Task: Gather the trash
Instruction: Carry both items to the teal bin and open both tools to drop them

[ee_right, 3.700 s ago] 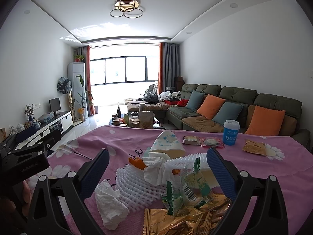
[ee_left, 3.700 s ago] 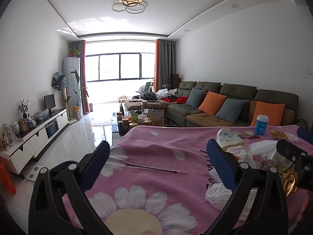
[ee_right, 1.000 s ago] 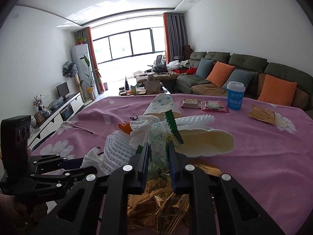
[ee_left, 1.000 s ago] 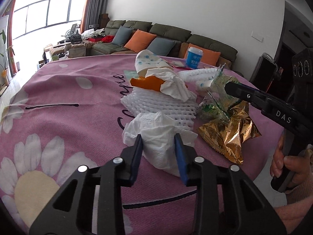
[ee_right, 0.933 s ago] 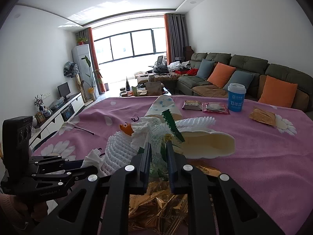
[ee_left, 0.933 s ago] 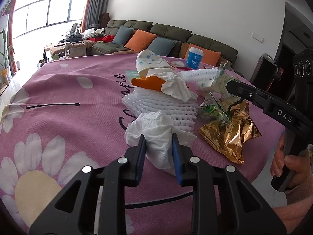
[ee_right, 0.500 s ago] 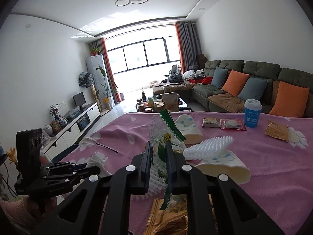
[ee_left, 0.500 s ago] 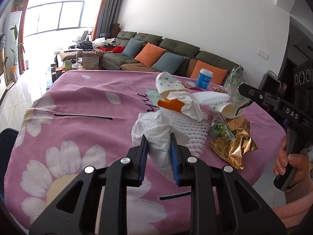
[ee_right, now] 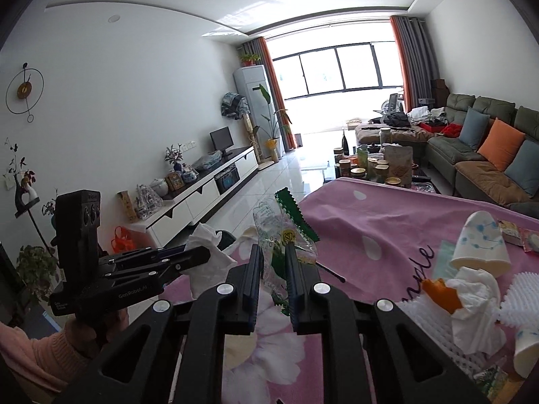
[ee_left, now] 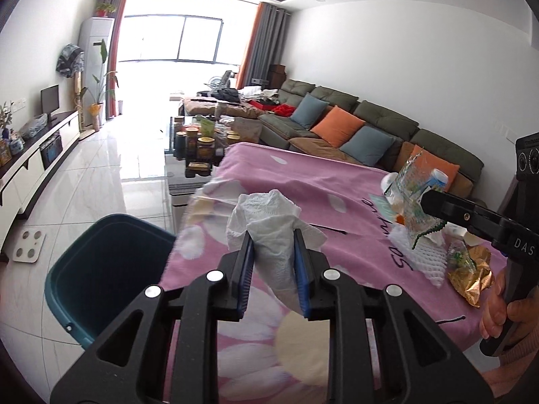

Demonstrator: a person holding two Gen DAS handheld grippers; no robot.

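Note:
My left gripper is shut on a crumpled white tissue and holds it above the left end of the pink flowered table. A dark teal bin stands on the floor just left of the table, below and left of the tissue. My right gripper is shut on a clear and green plastic wrapper, lifted over the table; it also shows in the left wrist view. The left gripper and tissue show in the right wrist view.
More trash lies on the table: white foam netting, a gold foil bag, a paper cup, tissue and an orange scrap. A sofa lies beyond. A coffee table with jars stands ahead.
Both grippers lifted their trash off the table and swung left. The teal bin has come into the left wrist view.

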